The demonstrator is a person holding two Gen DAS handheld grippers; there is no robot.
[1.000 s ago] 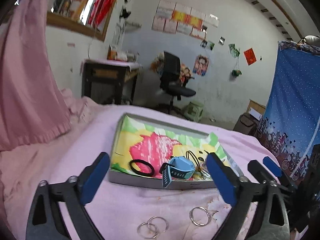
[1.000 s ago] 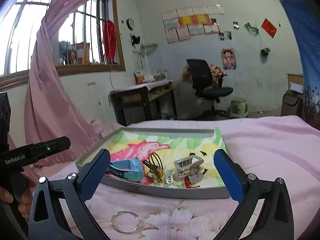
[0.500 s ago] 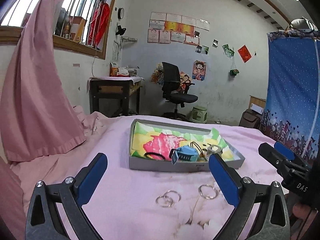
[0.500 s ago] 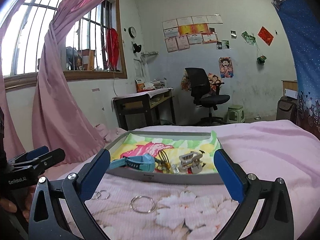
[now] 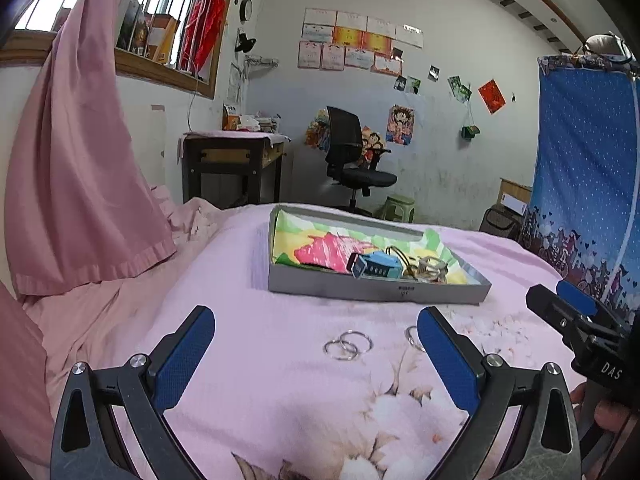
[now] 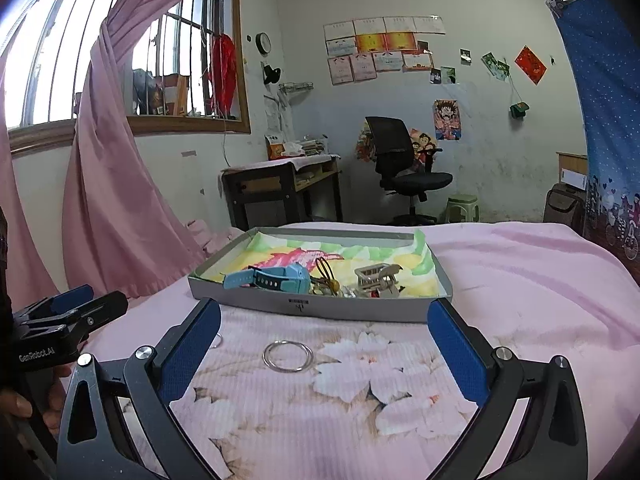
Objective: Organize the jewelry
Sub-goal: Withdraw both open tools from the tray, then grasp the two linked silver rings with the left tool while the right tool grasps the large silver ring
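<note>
A grey tray (image 5: 376, 292) (image 6: 320, 307) with a colourful lining sits on the pink bed. In it lie a blue watch (image 5: 376, 267) (image 6: 276, 277), dark hair ties (image 6: 325, 268) and a silver hair clip (image 6: 378, 276). Two linked silver rings (image 5: 347, 347) and a single silver ring (image 6: 288, 356) (image 5: 412, 338) lie on the bedspread in front of the tray. My left gripper (image 5: 316, 354) is open and empty, just short of the rings. My right gripper (image 6: 324, 352) is open and empty, with the single ring between its fingers' line.
A pink curtain (image 5: 76, 168) hangs at the left by the window. A desk (image 6: 280, 192), an office chair (image 6: 404, 172) and a green stool (image 6: 462, 208) stand beyond the bed. A blue curtain (image 5: 584, 184) hangs at the right.
Both grippers have pulled back and away from the tray, so it looks smaller and farther. The rings on the bedspread now lie farther ahead, level with the fingertips. Both stay open.
</note>
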